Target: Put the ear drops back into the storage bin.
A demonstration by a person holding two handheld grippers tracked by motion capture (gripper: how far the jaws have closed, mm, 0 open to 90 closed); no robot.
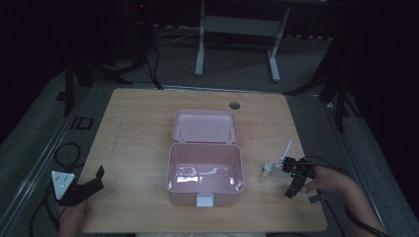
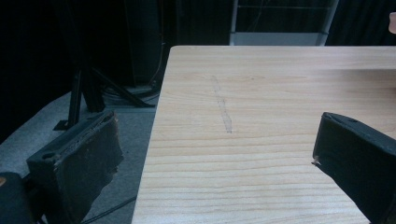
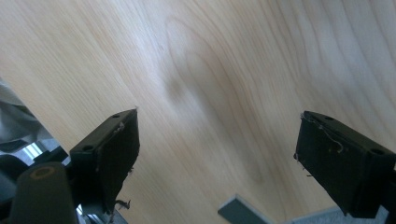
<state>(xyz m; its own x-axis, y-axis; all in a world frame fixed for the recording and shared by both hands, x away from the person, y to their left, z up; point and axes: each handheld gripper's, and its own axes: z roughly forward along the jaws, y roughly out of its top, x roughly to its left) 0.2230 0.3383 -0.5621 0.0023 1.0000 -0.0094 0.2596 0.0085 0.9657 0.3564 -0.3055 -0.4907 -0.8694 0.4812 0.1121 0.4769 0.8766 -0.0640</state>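
Bottle (image 1: 267,170), small and white with a thin nozzle slanting up from it, lies on the table (image 1: 138,143) to the right of the pink box (image 1: 205,173), a short way off the box's right wall. My right gripper (image 1: 291,178) sits just beyond the bottle, on the side away from the box, close to it; from above I cannot tell whether it touches. In the right gripper view its two black jaws stand wide apart over bare wood grain, with nothing between them. The pads (image 3: 122,158) look worn and frayed at the edges.

The box stands open at the middle of the table, its lid (image 1: 205,127) folded back on the far side and a pale latch (image 1: 205,200) on the near wall.

My left gripper (image 1: 94,182) rests well to the left of the box, near the table's left front corner. Its jaws are likewise spread wide and hold nothing; in the left gripper view one jaw hangs past the table edge over the grey floor (image 2: 135,126), the other over the wood.
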